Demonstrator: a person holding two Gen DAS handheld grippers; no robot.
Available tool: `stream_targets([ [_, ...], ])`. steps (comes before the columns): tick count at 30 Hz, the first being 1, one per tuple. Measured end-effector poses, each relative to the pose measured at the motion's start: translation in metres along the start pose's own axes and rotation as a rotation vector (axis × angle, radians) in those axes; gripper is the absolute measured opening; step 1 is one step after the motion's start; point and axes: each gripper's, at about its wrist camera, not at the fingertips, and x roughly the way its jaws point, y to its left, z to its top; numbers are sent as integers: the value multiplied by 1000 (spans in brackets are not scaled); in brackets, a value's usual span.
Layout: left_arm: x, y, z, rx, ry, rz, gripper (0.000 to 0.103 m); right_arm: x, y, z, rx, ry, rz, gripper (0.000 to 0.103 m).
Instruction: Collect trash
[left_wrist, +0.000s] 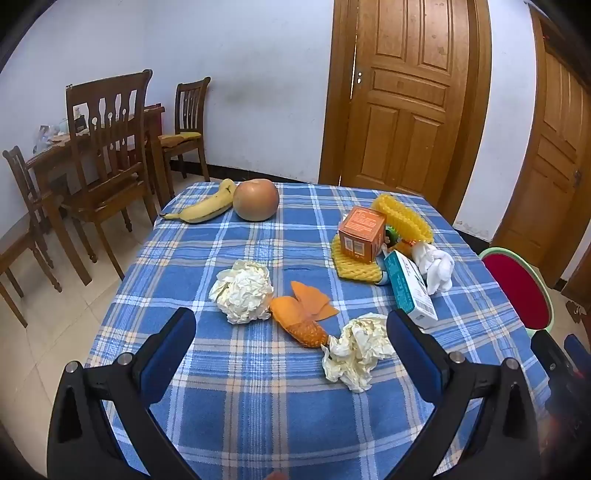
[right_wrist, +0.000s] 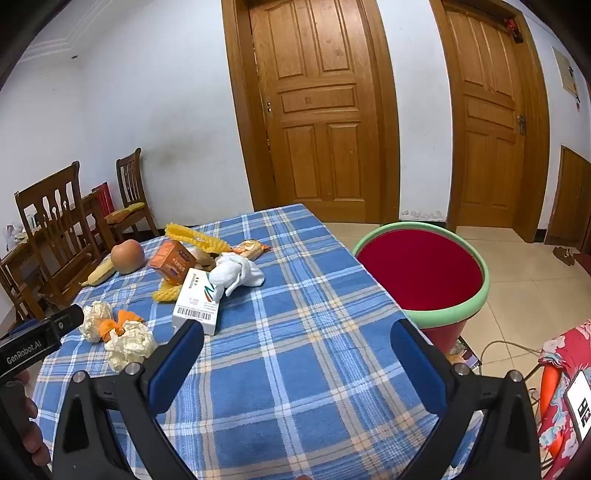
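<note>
On the blue plaid tablecloth (left_wrist: 258, 406) lie two crumpled paper balls (left_wrist: 243, 291) (left_wrist: 356, 350) with an orange peel (left_wrist: 303, 314) between them. Further right are an orange box (left_wrist: 362, 234), yellow foam netting (left_wrist: 402, 218), a white-teal carton (left_wrist: 410, 288) and a white tissue wad (left_wrist: 436, 269). My left gripper (left_wrist: 291, 332) is open and empty just short of the papers and peel. My right gripper (right_wrist: 297, 345) is open and empty over bare cloth, right of the carton (right_wrist: 197, 301). A red bin with a green rim (right_wrist: 424, 269) stands beside the table's right edge.
A banana (left_wrist: 210, 205) and an apple (left_wrist: 256, 199) lie at the table's far left. A snack wrapper (right_wrist: 251, 248) lies past the tissue wad (right_wrist: 236, 275). Wooden chairs (left_wrist: 107, 147) and a second table stand left; wooden doors (right_wrist: 317, 107) behind. A cable lies on the floor at right.
</note>
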Motion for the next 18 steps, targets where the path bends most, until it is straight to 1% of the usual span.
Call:
stream_targets([
  [13, -4, 8, -4, 11, -9, 2, 102, -2, 2, -4, 5, 8, 5, 103],
  [14, -1, 0, -2, 13, 0, 11, 102, -3, 3, -5, 4, 6, 5, 103],
  [18, 0, -1, -2, 13, 2, 12, 102, 1, 1, -1, 6, 16, 7, 103],
])
